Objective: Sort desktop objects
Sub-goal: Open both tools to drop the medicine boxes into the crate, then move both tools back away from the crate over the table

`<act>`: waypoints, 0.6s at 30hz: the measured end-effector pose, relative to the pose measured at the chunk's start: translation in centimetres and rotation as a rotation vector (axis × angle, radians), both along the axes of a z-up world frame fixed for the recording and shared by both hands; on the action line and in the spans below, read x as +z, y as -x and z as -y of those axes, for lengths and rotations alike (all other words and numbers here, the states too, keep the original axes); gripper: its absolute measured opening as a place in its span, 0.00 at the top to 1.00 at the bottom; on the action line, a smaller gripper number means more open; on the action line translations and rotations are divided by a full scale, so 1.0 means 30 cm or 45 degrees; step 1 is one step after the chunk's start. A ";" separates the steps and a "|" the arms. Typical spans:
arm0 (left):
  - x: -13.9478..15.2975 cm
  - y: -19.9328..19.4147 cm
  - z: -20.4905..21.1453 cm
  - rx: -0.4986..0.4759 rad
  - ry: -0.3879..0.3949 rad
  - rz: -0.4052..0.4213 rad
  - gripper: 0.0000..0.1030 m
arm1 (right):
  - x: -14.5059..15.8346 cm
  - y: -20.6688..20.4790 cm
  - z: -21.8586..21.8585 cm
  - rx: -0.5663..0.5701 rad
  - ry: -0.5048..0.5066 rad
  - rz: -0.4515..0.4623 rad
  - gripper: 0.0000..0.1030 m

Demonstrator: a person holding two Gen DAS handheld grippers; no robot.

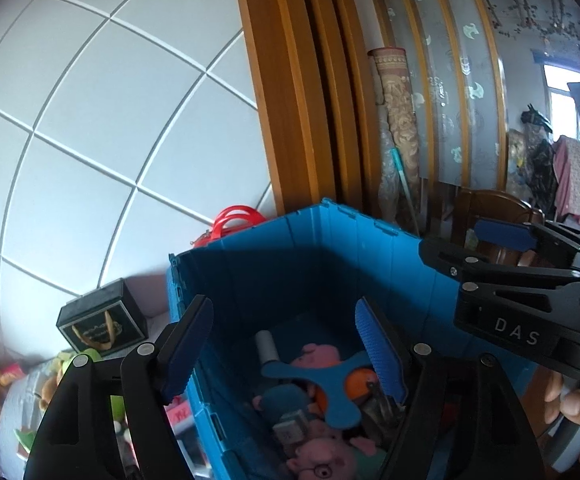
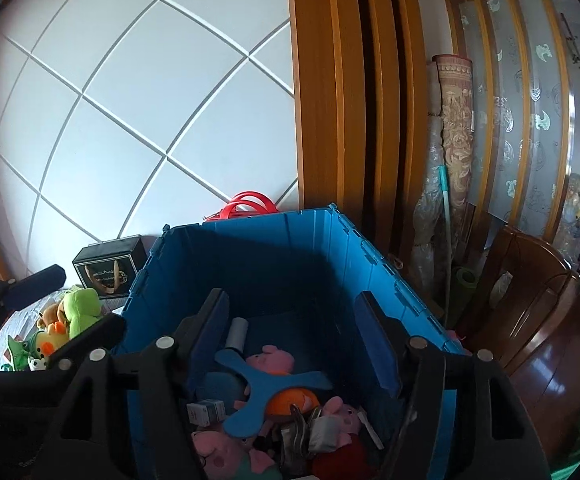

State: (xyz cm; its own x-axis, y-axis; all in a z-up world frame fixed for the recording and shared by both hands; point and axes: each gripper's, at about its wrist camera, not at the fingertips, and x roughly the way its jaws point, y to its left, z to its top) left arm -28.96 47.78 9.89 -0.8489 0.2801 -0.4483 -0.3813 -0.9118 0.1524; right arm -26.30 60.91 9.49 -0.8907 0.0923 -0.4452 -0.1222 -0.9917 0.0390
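Observation:
A blue plastic crate (image 1: pixel 290 264) (image 2: pixel 274 264) holds several toys: a blue three-armed boomerang (image 1: pixel 329 384) (image 2: pixel 266 392), pink pig plushes (image 1: pixel 321 354) (image 2: pixel 274 358), an orange toy (image 2: pixel 290 398) and a grey cylinder (image 2: pixel 236 332). My left gripper (image 1: pixel 286 356) is open and empty above the crate's left wall. My right gripper (image 2: pixel 293 344) is open and empty above the crate's inside. The right gripper also shows in the left wrist view (image 1: pixel 505 252), over the crate's right rim. More plush toys, a green frog (image 2: pixel 82 308) among them, lie left of the crate.
A black box (image 1: pixel 102 320) (image 2: pixel 110 268) stands by the tiled wall behind the plush pile. Red handles (image 2: pixel 250 202) show behind the crate. A wooden door frame (image 2: pixel 329 100), rolled mats (image 2: pixel 455 128) and a dark wooden chair (image 2: pixel 529 300) stand to the right.

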 end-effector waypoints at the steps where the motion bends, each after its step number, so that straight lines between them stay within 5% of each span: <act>1: 0.000 -0.001 0.005 0.009 -0.003 -0.001 0.28 | 0.004 -0.006 0.005 0.006 0.000 -0.007 0.37; 18: -0.015 -0.107 0.131 0.117 -0.034 -0.051 0.22 | 0.007 -0.139 0.108 0.081 -0.011 -0.104 0.36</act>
